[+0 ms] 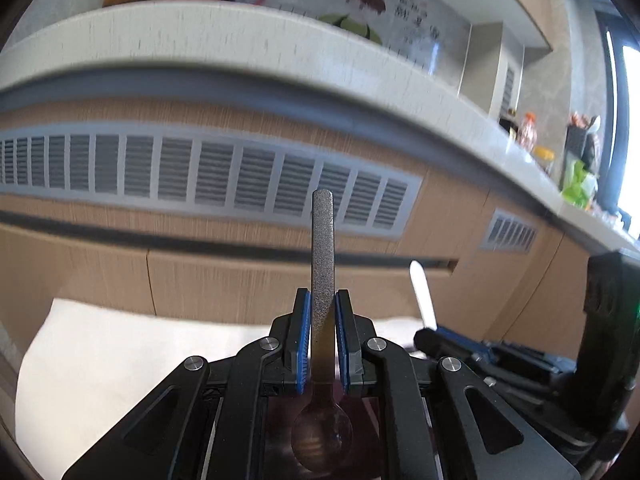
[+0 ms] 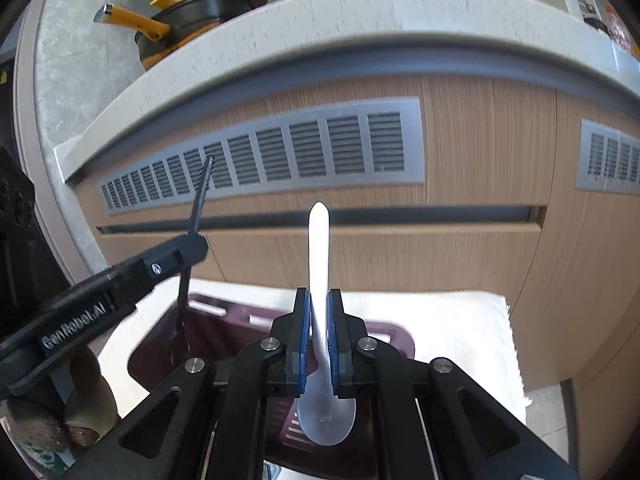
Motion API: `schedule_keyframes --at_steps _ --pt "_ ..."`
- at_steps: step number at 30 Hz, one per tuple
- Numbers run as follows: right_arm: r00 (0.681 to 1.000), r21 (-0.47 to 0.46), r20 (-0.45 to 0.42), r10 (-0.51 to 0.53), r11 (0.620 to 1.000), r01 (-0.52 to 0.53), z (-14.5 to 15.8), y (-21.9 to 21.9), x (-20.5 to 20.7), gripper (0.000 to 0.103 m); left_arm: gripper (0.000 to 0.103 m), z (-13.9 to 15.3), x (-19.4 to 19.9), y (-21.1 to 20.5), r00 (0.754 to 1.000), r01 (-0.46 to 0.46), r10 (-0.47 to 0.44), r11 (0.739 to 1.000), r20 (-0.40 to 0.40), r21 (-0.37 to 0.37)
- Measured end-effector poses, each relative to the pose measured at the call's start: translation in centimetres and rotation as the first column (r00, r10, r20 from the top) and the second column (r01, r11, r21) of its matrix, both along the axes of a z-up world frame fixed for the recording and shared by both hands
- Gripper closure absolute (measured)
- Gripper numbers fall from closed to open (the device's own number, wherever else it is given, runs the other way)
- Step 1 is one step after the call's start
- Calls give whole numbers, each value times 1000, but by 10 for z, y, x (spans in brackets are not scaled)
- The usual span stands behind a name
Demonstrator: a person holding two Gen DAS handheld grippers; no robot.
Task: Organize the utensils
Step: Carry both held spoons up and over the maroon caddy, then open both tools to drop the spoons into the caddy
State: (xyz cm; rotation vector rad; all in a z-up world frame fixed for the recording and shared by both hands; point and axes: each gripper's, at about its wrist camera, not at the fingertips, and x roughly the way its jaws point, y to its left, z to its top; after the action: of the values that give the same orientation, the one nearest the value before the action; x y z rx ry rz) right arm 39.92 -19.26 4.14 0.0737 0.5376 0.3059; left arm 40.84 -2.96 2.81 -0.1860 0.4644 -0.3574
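My left gripper point(image 1: 322, 300) is shut on a dark metal spoon point(image 1: 322, 248), handle pointing up, bowl down near the gripper base. My right gripper point(image 2: 319, 300) is shut on a white spoon point(image 2: 319, 248), handle up, bowl low between the arms. Both are held above a maroon plastic tray point(image 2: 224, 320) that lies on a white cloth point(image 2: 448, 320). In the right wrist view the left gripper point(image 2: 192, 240) reaches in from the left with the dark spoon point(image 2: 200, 196) upright. In the left wrist view the right gripper point(image 1: 430, 330) shows at the right with the white spoon point(image 1: 422, 292).
A wood-faced cabinet point(image 2: 460, 240) with grey vent grilles point(image 2: 280, 152) stands close ahead under a pale stone counter point(image 2: 360, 8). A black pan with a yellow handle point(image 2: 188, 20) sits on the counter. Bottles and a utensil holder point(image 1: 580, 148) stand far right.
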Motion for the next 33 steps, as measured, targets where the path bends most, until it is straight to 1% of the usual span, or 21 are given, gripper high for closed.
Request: schedule_keyframes --at_steps 2,4,6,7,9,10,13,14,15,16,18,21,24,27,29,31,33 --pt "1000 -14 -14 5 1000 -5 -5 1 -2 95 91 -8 -3 -4 1000 8 -8 1000 -18 21" --pt "999 -15 -36 13 1000 -13 -8 0 -4 87 89 -16 -7 -7 999 20 -19 999 -43 28" --pt "1000 -40 -30 4 999 -5 -8 0 -9 83 87 -20 -9 -8 997 39 -38 999 -70 17" --pt "1000 -53 -25 -4 999 2 -7 0 -12 81 84 -21 -12 -8 996 37 -35 999 -77 18" --pt "1000 -70 -18 -14 997 13 -2 -2 -22 69 79 -18 -20 -5 997 27 -26 999 -77 22" --pt "1000 -79 -13 -24 997 23 1 -3 -30 65 77 -15 -25 -3 997 21 -19 999 -77 25" --pt "998 -118 8 -61 991 61 10 -7 -55 41 60 -9 -44 7 996 -7 11 999 -93 51" --pt "998 -132 9 -70 989 70 11 -8 -62 38 49 -8 -52 10 994 -22 29 997 -103 71" --pt "997 -149 4 -75 986 74 11 -9 -72 32 41 -8 -58 13 993 -35 45 995 -112 90" --pt "997 -161 -3 -75 984 74 10 -10 -79 27 40 -10 -66 16 990 -46 60 993 -124 113" --pt "997 -190 -22 -75 979 70 8 -9 -93 20 37 -16 -81 21 985 -52 74 988 -154 146" --pt "996 -271 -43 -81 960 67 -4 -3 -117 13 29 -30 -106 28 976 -56 95 980 -198 192" --pt "994 -356 -50 -93 932 69 -23 8 -137 2 29 -45 -130 35 966 -62 117 970 -230 235" --pt "992 -420 -60 -109 904 74 -41 21 -154 1 27 -58 -158 44 959 -58 126 963 -252 262" --pt "991 -429 -84 -100 902 54 -50 28 -160 1 26 -63 -173 48 960 -56 129 958 -250 282" --pt "990 -399 -124 -71 917 16 -56 35 -164 1 25 -69 -188 54 958 -54 136 951 -253 304" --pt "986 -351 -163 -39 936 -21 -59 38 -163 1 24 -75 -199 61 953 -52 139 951 -270 306"
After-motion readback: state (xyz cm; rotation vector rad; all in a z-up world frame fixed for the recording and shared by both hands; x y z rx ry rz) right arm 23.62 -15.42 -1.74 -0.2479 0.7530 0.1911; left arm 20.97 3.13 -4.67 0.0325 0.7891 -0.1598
